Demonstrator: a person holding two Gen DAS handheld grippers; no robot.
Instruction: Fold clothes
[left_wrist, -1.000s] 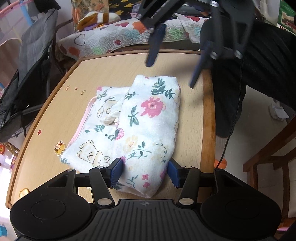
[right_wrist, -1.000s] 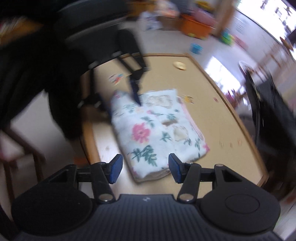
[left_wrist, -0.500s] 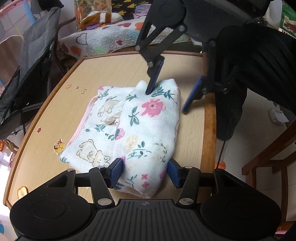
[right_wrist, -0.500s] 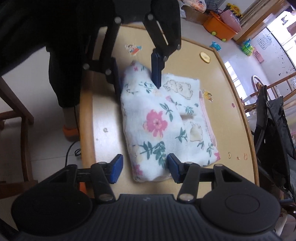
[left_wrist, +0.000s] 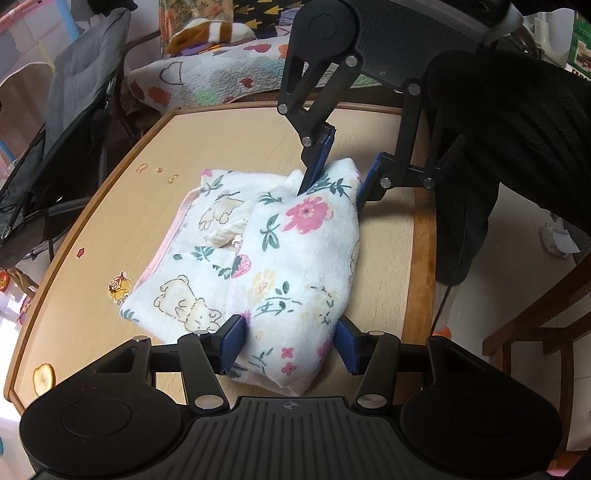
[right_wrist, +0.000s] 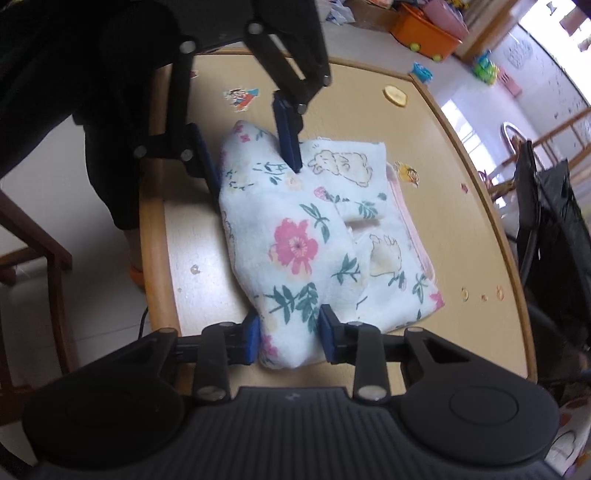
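floral cloth (left_wrist: 295, 266) was seen folded on the counter (left_wrist: 221, 147), soft & bulky. left gripper (left_wrist: 291, 341) was held half-open around the near end; right gripper (right_wrist: 290, 336) was being closed on the far end. best gripped at thick folded ends, judged light, floppy.

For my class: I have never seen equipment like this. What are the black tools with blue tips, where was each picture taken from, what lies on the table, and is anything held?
No robot here: a person holds a hand-operated claw in each hand, each with a camera looking along its two blue-tipped fingers. One picture comes from the left claw, the other from the right claw, so each also shows the other claw from the front. On the wooden table lies a folded floral cloth with bear prints. The left claw straddles one end of its raised fold; the right claw is closing on the opposite end, its pads already touching the fabric.
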